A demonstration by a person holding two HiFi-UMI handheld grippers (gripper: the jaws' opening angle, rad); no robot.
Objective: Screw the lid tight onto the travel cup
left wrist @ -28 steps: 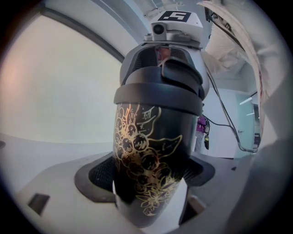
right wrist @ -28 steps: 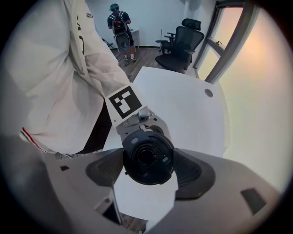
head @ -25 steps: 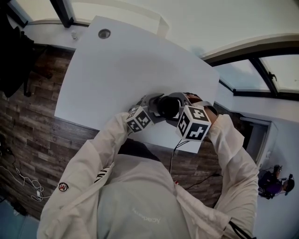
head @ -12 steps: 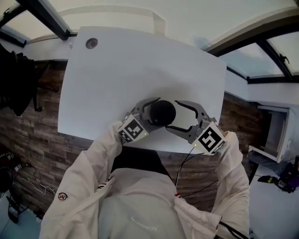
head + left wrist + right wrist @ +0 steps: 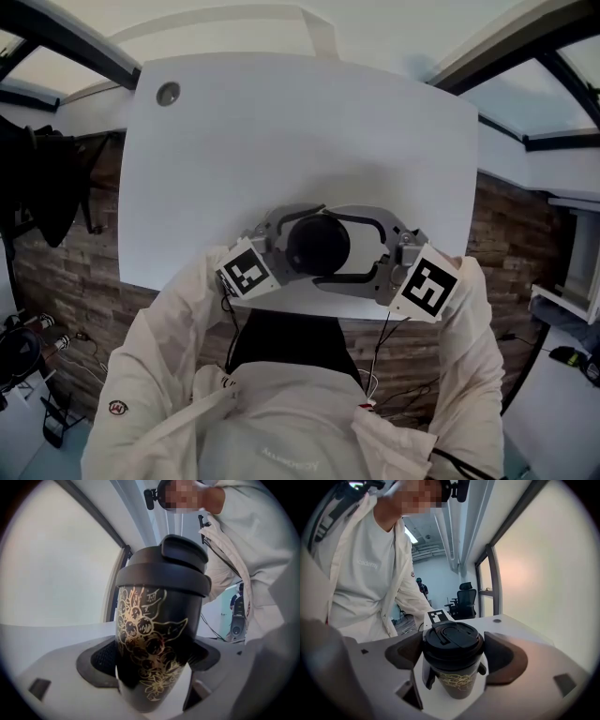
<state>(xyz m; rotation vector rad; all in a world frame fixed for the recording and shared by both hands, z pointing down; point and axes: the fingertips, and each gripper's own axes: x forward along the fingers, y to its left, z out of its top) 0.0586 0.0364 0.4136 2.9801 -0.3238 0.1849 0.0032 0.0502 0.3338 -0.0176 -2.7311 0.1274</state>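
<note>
The black travel cup (image 5: 154,634), printed with gold flowers, stands on the white table (image 5: 281,122) near its front edge. Its black lid (image 5: 452,639) sits on top and shows as a dark disc (image 5: 319,244) in the head view. My left gripper (image 5: 152,665) comes in from the left and is shut on the cup's lower body, both pads against it. From the right, my right gripper (image 5: 454,656) reaches around the lid. Its jaws are opening, with the lid between them and a gap at the right pad (image 5: 506,658).
A round grommet hole (image 5: 168,93) sits in the table's far left corner. The table's front edge (image 5: 309,314) runs just below the grippers, with a wood-plank floor beyond. An office chair (image 5: 466,599) and another person stand far back in the room.
The right gripper, which stood just right of the cup half a second ago, has moved left so that its jaws straddle the lid. The left gripper has kept its hold.
</note>
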